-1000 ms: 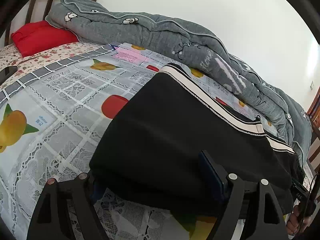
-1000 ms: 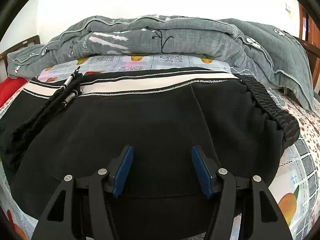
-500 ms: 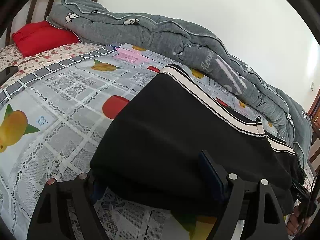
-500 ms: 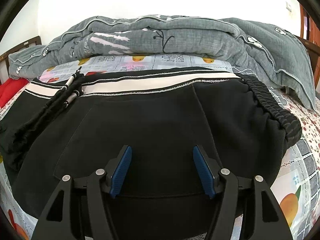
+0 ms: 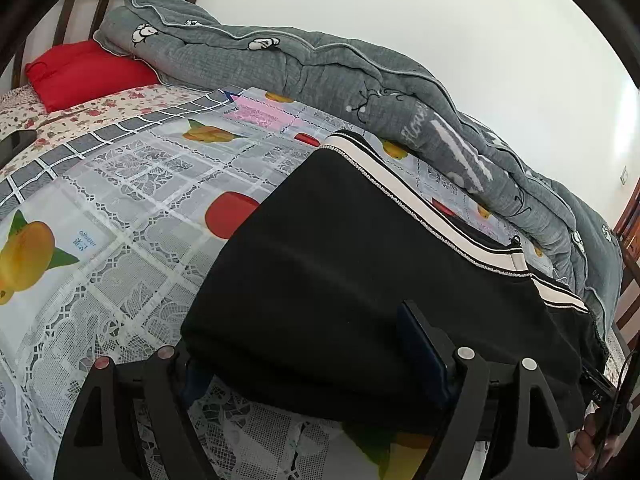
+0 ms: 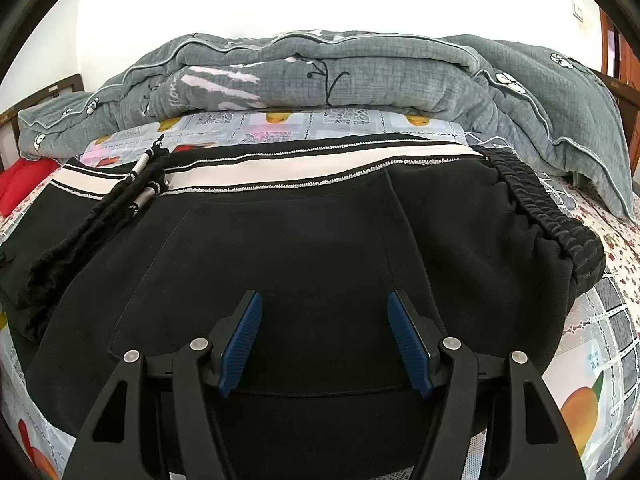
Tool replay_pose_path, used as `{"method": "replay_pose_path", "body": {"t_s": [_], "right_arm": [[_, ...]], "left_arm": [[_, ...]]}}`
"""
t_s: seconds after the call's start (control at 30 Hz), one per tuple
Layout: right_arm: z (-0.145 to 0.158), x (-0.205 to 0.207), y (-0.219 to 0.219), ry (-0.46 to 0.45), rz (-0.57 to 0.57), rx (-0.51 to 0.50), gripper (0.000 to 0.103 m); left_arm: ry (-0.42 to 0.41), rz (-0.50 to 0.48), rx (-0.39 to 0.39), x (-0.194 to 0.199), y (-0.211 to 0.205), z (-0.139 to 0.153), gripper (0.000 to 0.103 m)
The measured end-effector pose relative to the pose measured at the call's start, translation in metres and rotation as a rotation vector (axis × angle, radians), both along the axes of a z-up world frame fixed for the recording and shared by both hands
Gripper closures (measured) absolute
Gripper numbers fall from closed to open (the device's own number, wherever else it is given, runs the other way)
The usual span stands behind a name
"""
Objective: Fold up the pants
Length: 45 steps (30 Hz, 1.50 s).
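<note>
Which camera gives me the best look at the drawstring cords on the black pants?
The right wrist view. There the drawstring cords, with their metal tips, lie in plain sight across the left part of the black pants, just below the white stripe. The left wrist view shows the pants and stripe, but no cords that I can make out.

The black pants hide the left gripper's left pad; at the near right edge a hand is cut off.
</note>
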State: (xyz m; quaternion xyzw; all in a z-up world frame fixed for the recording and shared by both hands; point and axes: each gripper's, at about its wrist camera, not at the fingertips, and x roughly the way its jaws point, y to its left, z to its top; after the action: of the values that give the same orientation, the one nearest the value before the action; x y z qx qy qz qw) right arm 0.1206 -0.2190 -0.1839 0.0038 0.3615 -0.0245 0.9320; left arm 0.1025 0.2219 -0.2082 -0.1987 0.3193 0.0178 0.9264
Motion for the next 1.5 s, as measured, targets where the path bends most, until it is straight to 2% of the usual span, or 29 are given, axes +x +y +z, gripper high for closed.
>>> {"method": "replay_pose_path", "body": {"t_s": [0.4,0.57,0.63,0.7,0.77,0.83,0.87,1.07,1.2,1.3,1.4,1.5], "right_arm": [[0.000,0.000,0.000,-0.001,0.000,0.001,0.038],[0.000,0.000,-0.001,-0.001,0.000,-0.001,0.038],[0.000,0.000,-0.002,-0.001,0.002,0.003,0.038],[0.000,0.000,-0.002,-0.002,0.002,0.006,0.038],[0.001,0.000,-0.003,-0.003,0.001,0.009,0.038],[0.002,0.000,-0.002,-0.004,0.000,0.011,0.038],[0.002,0.000,-0.002,-0.003,-0.001,0.006,0.038],[0.001,0.000,-0.002,-0.002,-0.001,-0.003,0.038],[0.000,0.001,0.001,0.003,-0.007,-0.024,0.037],[0.000,0.001,-0.001,0.001,-0.007,-0.015,0.037],[0.000,0.001,-0.001,-0.002,-0.007,-0.010,0.037],[0.000,0.001,-0.001,-0.002,-0.007,-0.013,0.037]], "left_arm": [[-0.001,-0.001,0.000,0.000,0.002,0.000,0.022],[0.019,-0.017,-0.051,0.004,0.005,0.001,0.021],[0.044,-0.037,-0.110,0.004,0.009,0.003,0.021],[0.054,-0.062,-0.260,0.000,0.019,0.005,0.021],[0.001,-0.075,-0.384,-0.005,0.032,0.005,0.021],[0.013,-0.082,-0.417,0.002,0.039,0.000,0.021],[0.037,-0.087,-0.412,0.011,0.039,-0.002,0.020],[0.018,-0.080,-0.338,0.037,0.024,-0.003,0.016],[0.035,-0.128,-0.376,0.033,0.026,-0.002,0.016],[0.030,-0.165,-0.392,0.011,0.023,0.000,0.016],[0.000,-0.133,-0.412,0.002,0.026,-0.002,0.018],[0.054,-0.080,-0.395,0.015,0.022,-0.001,0.018]]}}
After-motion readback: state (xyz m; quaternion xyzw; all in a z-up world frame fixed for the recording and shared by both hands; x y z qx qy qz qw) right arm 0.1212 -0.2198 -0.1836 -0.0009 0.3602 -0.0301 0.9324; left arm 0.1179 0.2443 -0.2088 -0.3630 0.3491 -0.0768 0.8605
